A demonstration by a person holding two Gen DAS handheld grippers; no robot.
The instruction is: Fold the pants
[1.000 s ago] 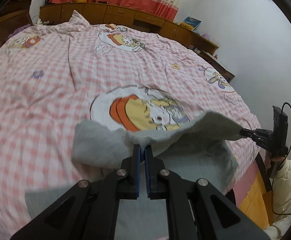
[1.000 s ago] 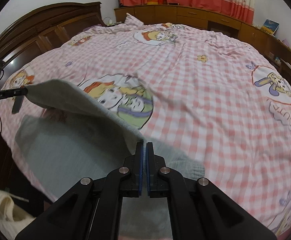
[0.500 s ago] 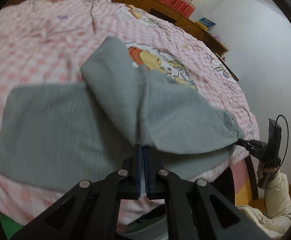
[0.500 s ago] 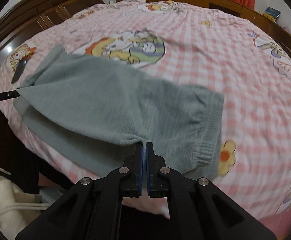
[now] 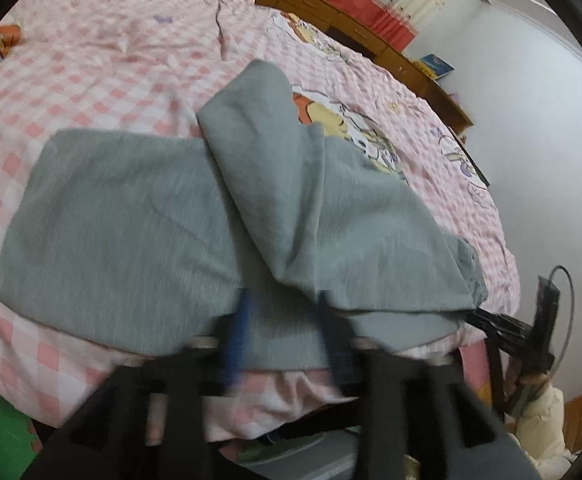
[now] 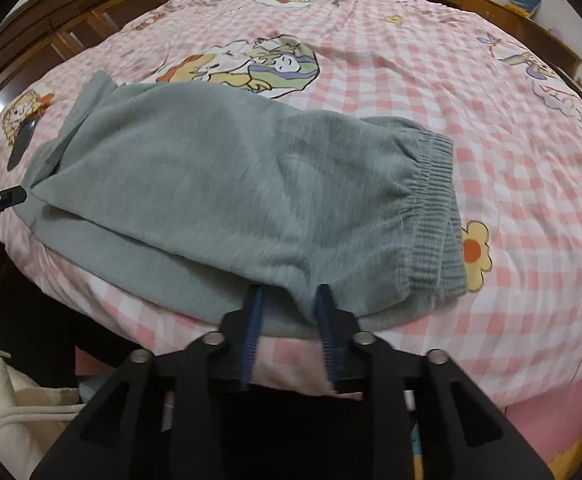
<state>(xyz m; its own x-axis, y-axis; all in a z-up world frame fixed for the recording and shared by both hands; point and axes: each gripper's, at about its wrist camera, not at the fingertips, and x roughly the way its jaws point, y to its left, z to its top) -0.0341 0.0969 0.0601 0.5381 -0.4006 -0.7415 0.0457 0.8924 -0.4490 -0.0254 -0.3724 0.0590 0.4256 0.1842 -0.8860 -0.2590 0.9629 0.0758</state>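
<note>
Since the frame one second earlier, both grippers have come down from holding the raised fabric edge to the near edge of the bed, and the grey knitted fleece pants (image 6: 227,184) that hung in the air between them now lie folded over on the pink-and-white checked bedsheet with cartoon prints (image 6: 411,80).

Left black two-finger gripper with blue pads (image 5: 283,320): the jaws are opening. They stood pressed together half a second ago and are now apart, blurred by motion. The near hem of the folded layer lies just at the fingertips; the pads do not press on it.

Right black two-finger gripper with blue pads (image 6: 289,304): the jaws are opening too, to a narrower gap than the left. The lower edge of the top layer sits directly above the gap, over the fingertips, and the cloth is not clamped.

Position of the pants — in the right wrist view the ribbed elastic waistband (image 6: 435,208) lies to the right of the gripper, and the leg section extends away to the left, where the left gripper's tip appears at the far corner of the fabric. In the left wrist view one leg lies flat to the left while the folded layer crosses over it diagonally — its far corner ends at the right gripper (image 5: 495,320), beside a cream sleeve (image 5: 539,408).
</note>
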